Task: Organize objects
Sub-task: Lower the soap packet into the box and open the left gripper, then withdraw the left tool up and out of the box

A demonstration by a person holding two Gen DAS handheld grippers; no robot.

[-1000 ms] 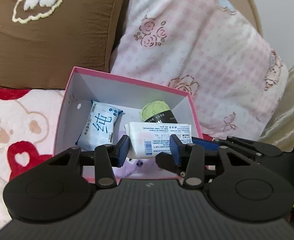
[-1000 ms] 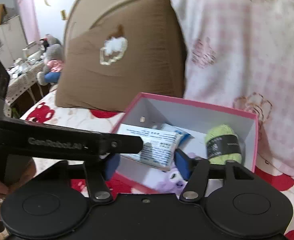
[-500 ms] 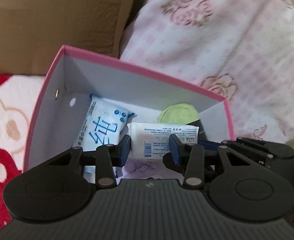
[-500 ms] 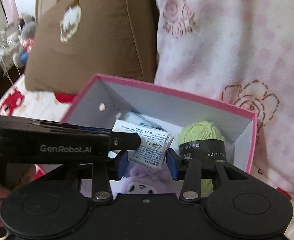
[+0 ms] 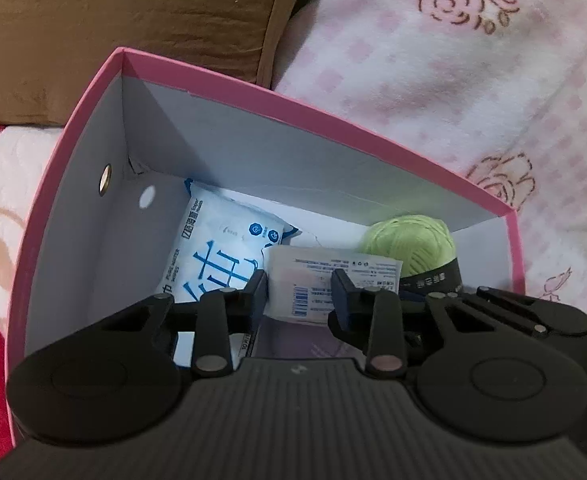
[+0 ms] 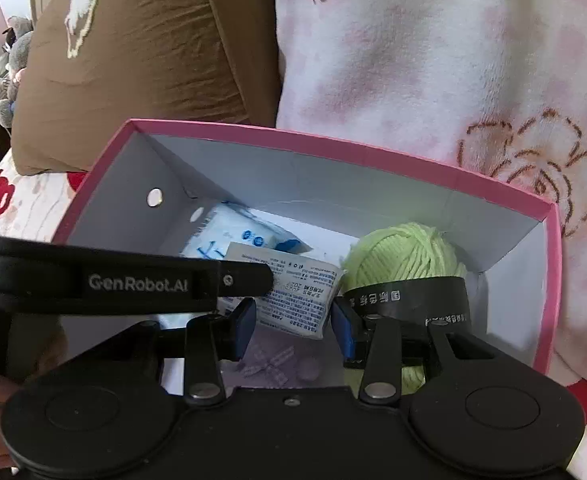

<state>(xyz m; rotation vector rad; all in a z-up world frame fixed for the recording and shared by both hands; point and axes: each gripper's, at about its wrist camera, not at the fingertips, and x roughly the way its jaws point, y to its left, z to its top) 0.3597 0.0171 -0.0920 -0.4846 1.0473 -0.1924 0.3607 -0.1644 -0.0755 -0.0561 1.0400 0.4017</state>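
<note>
— Found the packet (image 6: 293, 300) where?

— Above the floor of the box (image 5: 293, 152), near its middle, pinched between the pads of the right gripper (image 6: 293, 324). Had just closed in on it from both sides.

— And the left gripper (image 5: 299, 292)?

— Also just closed, clamped on the same packet at the end nearer the box's left wall. Covered part of the label with one pad.

— Anything hard to make out?

— Saw only a blurred purple thing (image 6: 277, 364) on the box floor under the packet. Lost the lower half of the wipes pack (image 5: 213, 252) behind a finger, likewise the base of the yarn ball (image 6: 405, 252) by the box's right wall.
</note>
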